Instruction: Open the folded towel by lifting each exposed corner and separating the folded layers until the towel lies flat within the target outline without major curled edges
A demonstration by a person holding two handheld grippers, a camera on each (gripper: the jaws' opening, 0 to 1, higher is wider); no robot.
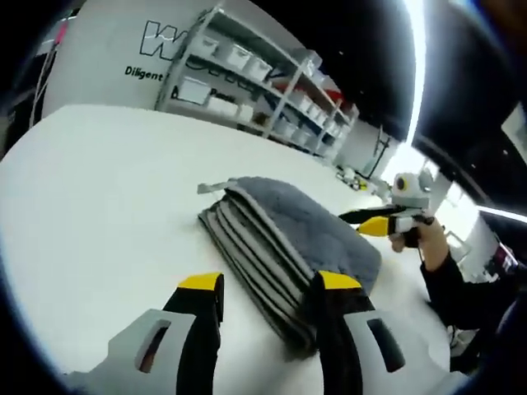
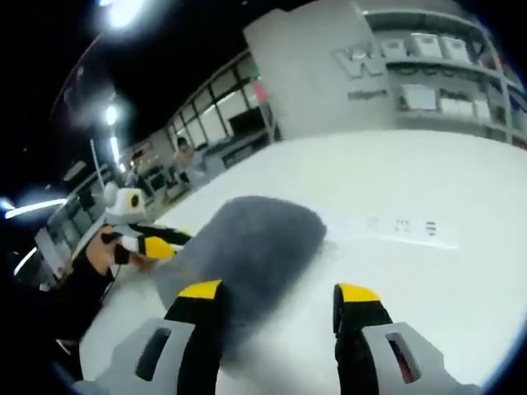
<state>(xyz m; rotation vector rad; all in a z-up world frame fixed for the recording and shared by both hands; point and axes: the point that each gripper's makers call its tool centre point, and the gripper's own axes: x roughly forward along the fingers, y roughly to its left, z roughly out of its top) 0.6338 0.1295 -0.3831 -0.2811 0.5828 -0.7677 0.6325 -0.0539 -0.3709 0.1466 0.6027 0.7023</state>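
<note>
A grey towel (image 1: 280,234), folded into several layers, lies on the white table (image 1: 99,189). Its stacked edges face the left gripper view, and a small tag (image 1: 211,188) sticks out at its far corner. My left gripper (image 1: 270,284) hangs open just short of the towel's near end, the right-hand jaw over the folded edge. My right gripper (image 1: 366,220) comes in from the right at the towel's far side, held by a hand (image 1: 414,237). In the right gripper view the towel (image 2: 247,234) is blurred; my right gripper (image 2: 278,292) is open over its near edge, with the left gripper (image 2: 169,239) beyond.
Metal shelves with white bins (image 1: 247,78) stand behind the table. A pale label strip (image 2: 395,226) lies on the table to the right of the towel. A dark sleeve (image 1: 461,288) reaches in from the right. A person (image 2: 183,152) stands far back.
</note>
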